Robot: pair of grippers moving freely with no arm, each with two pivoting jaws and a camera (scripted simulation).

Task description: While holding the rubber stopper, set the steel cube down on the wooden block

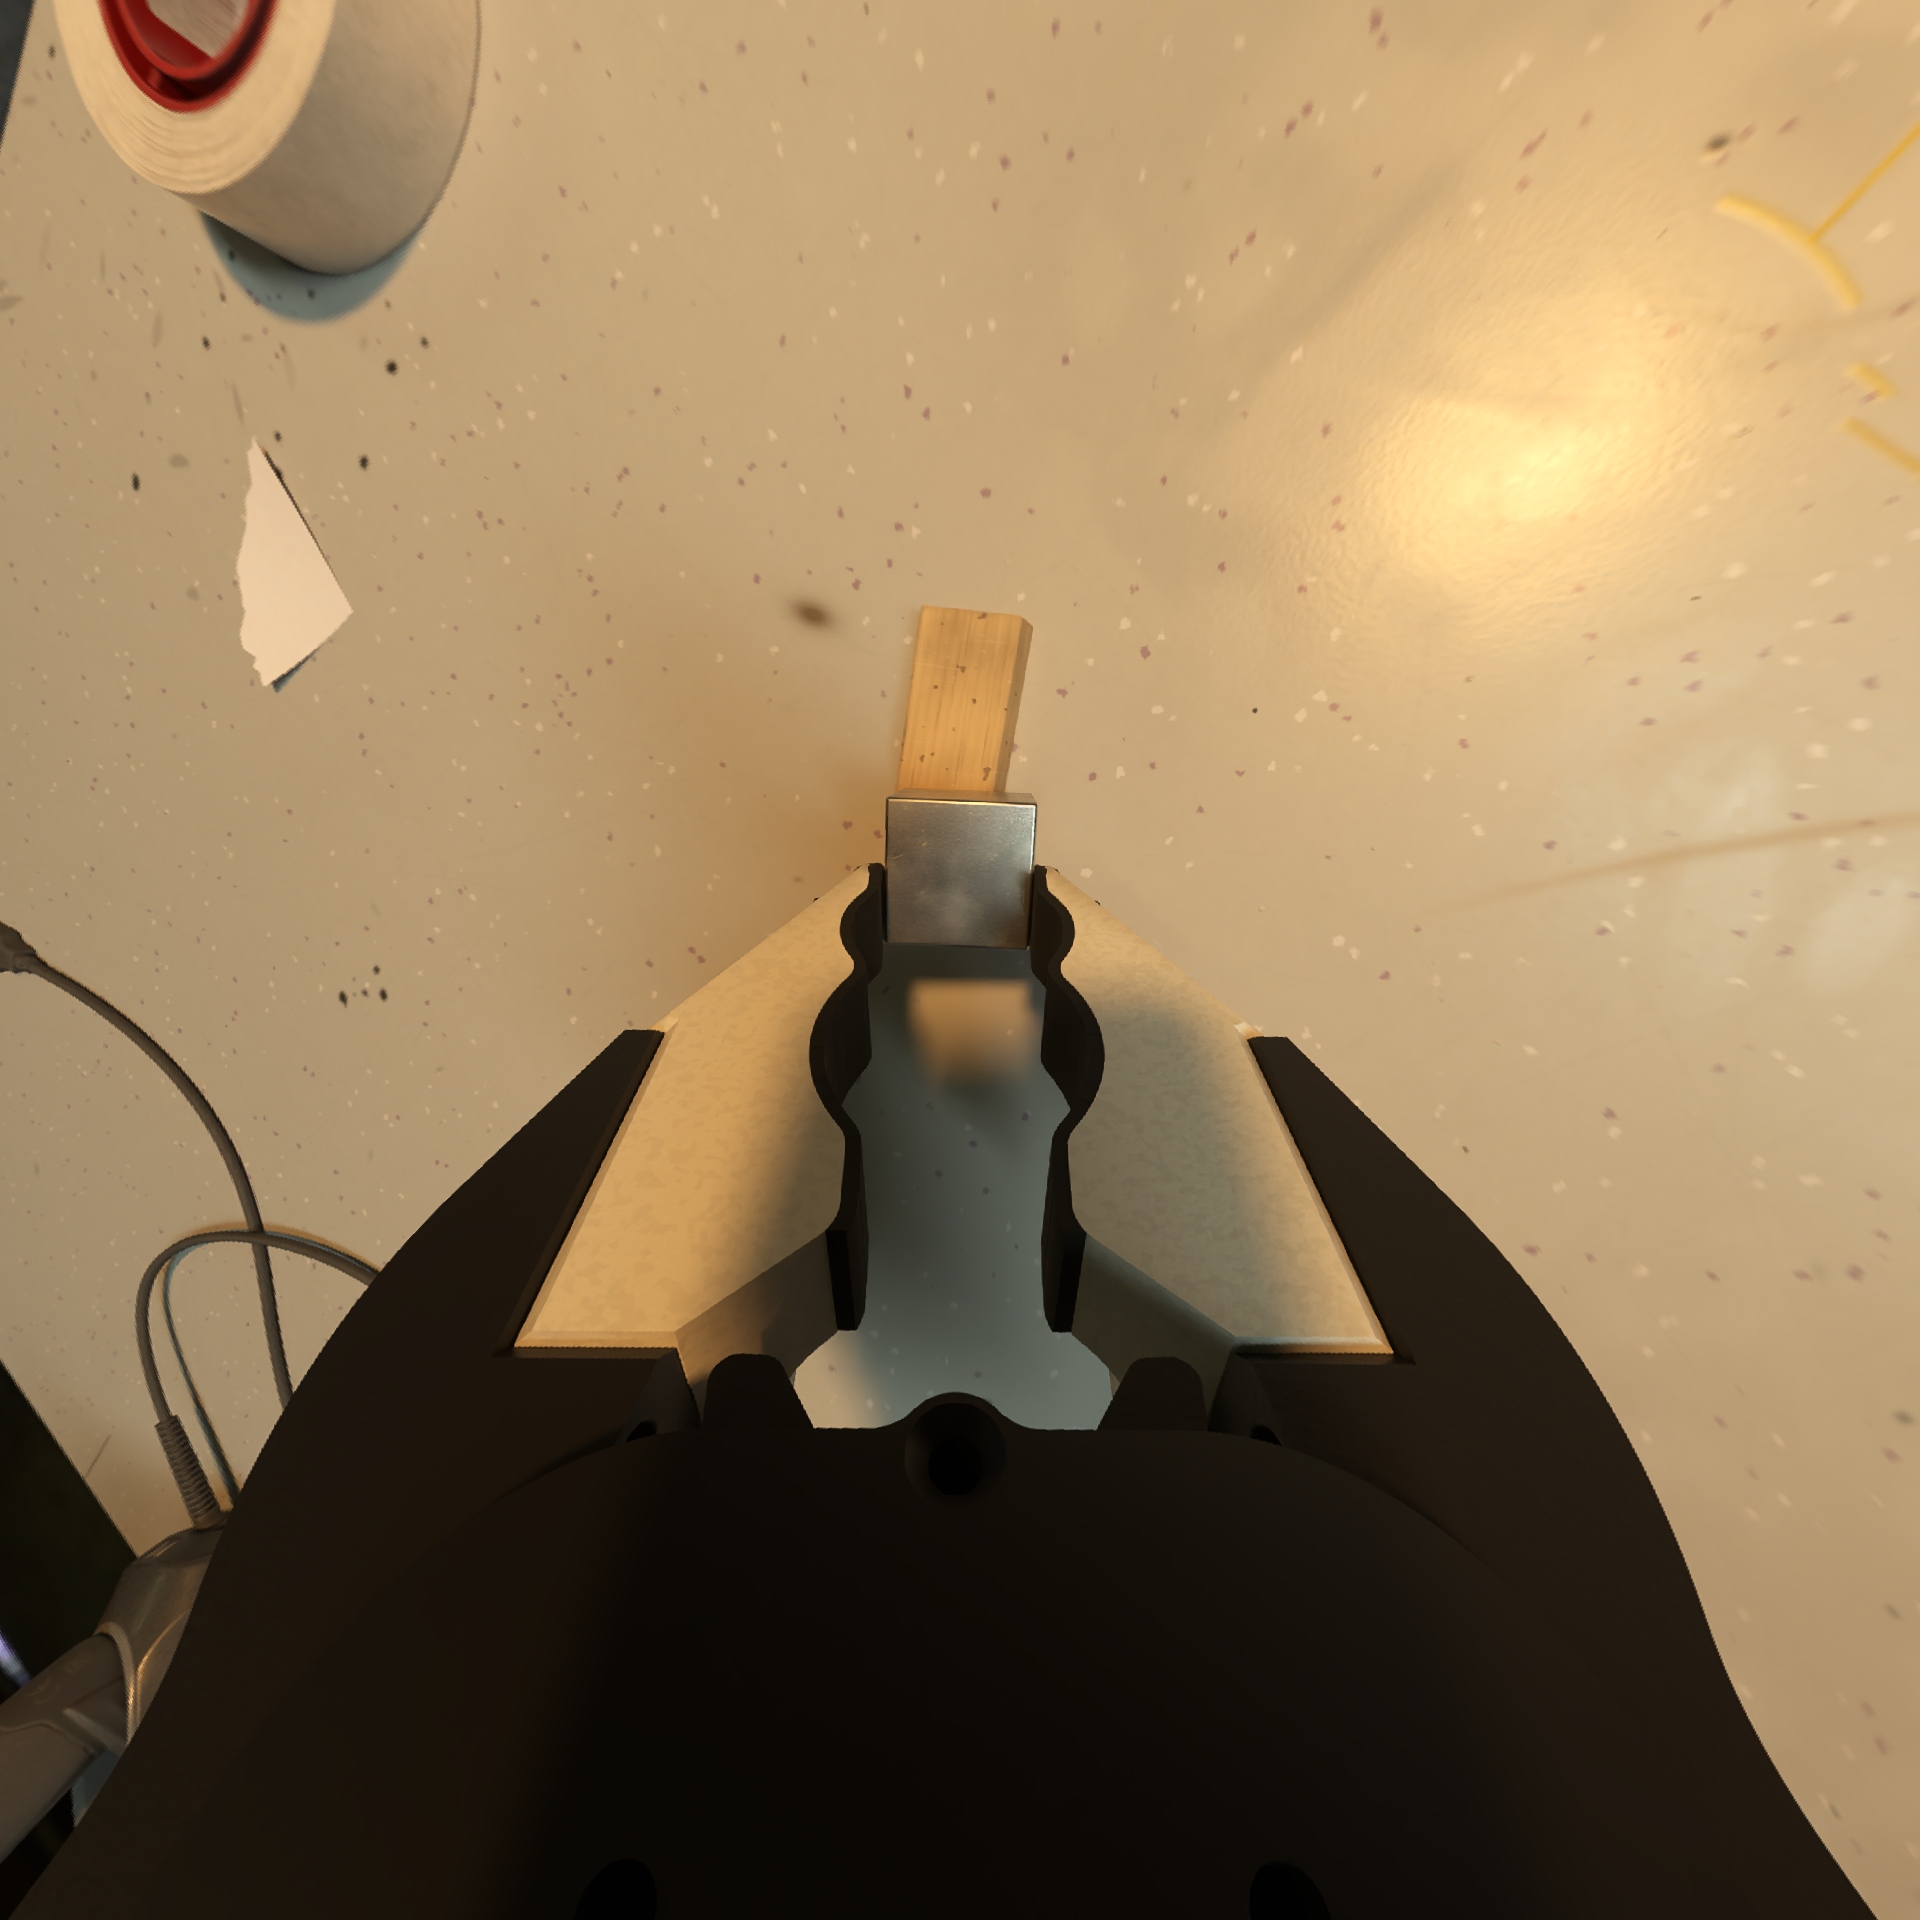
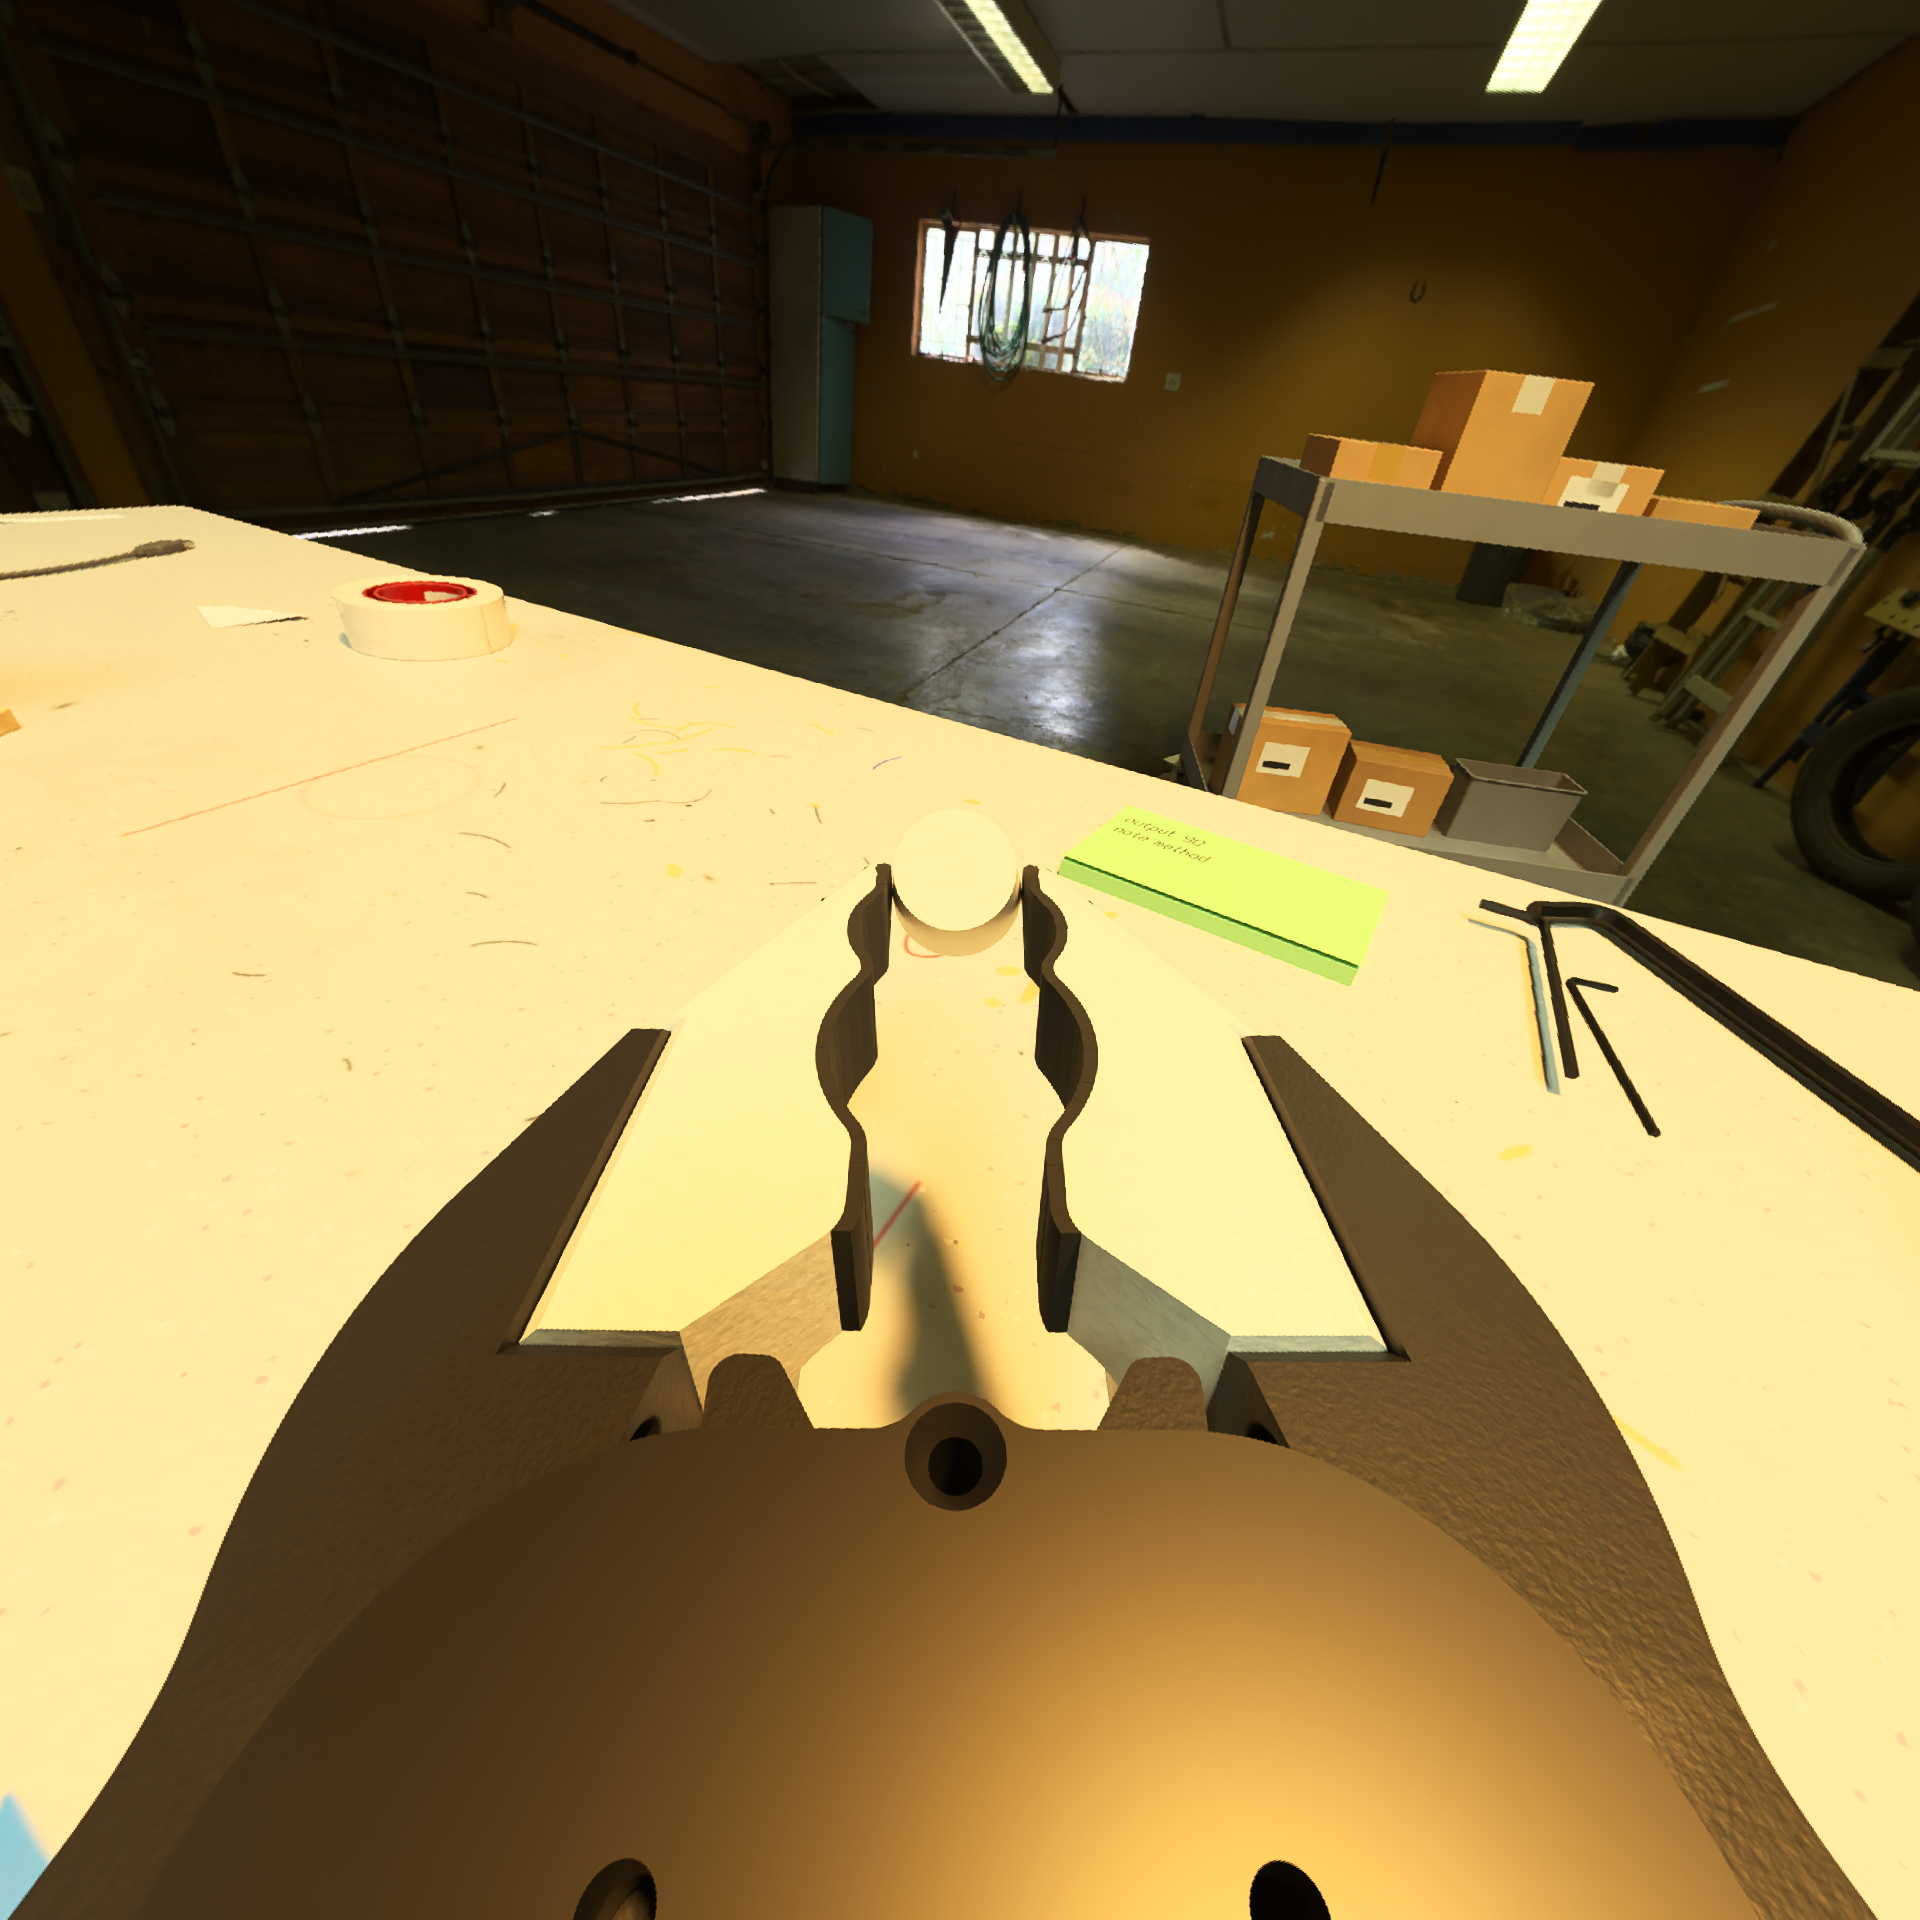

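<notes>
Steel cube (image 1: 959,871) clamped in left gripper (image 1: 957,906) above wooden block (image 1: 966,701) on counter (image 1: 1351,727), ready for lowering; rubber stopper (image 2: 954,883) pinched in right gripper (image 2: 956,902), kept aloft.

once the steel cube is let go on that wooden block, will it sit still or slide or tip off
The steel cube is flat-faced and squat, so it probably won't roll or tip. It looks smooth and likely heavy for its size, so it could slide. The wooden block looks barely wider than the cube, so an off-centre release may overhang.
</notes>
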